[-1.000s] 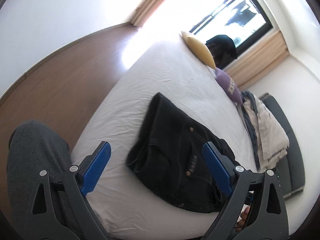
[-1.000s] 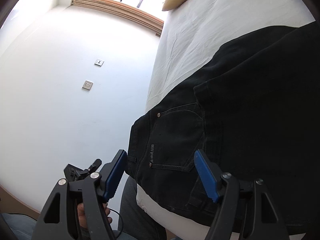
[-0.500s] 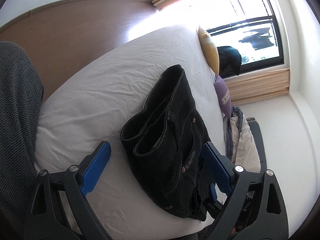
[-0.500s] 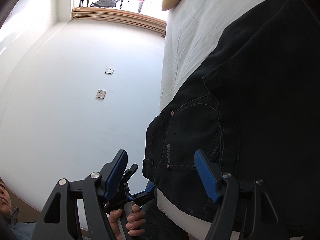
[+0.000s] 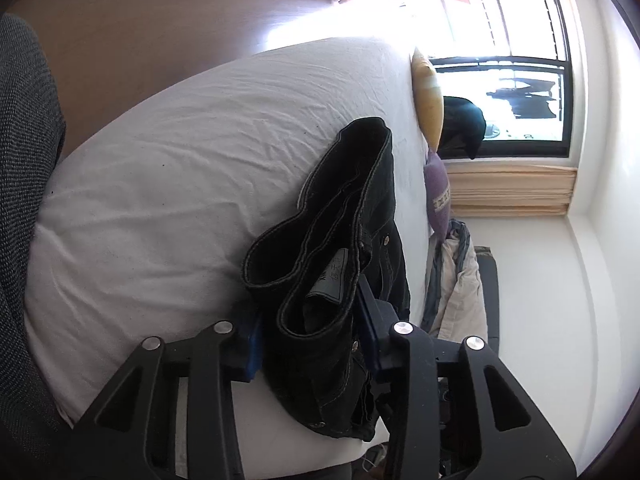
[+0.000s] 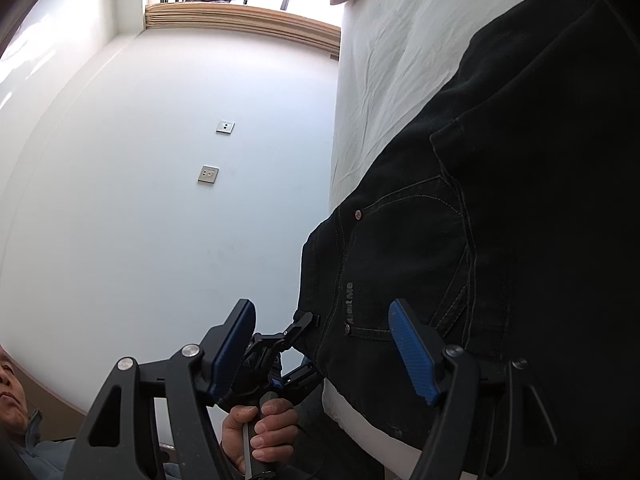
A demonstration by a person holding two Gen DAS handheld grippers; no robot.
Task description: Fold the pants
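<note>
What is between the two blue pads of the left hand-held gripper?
The bunched waistband of the black pants fills the gap of the left hand-held gripper, whose jaws have just been closing. The left wrist view shows it.

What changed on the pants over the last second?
The left gripper came down onto the near edge of the folded black denim pants and its jaws have just been closing; the waistband now sits between the blue pads. The right gripper stayed open beside the pants, which remain on the white bed sheet.
</note>
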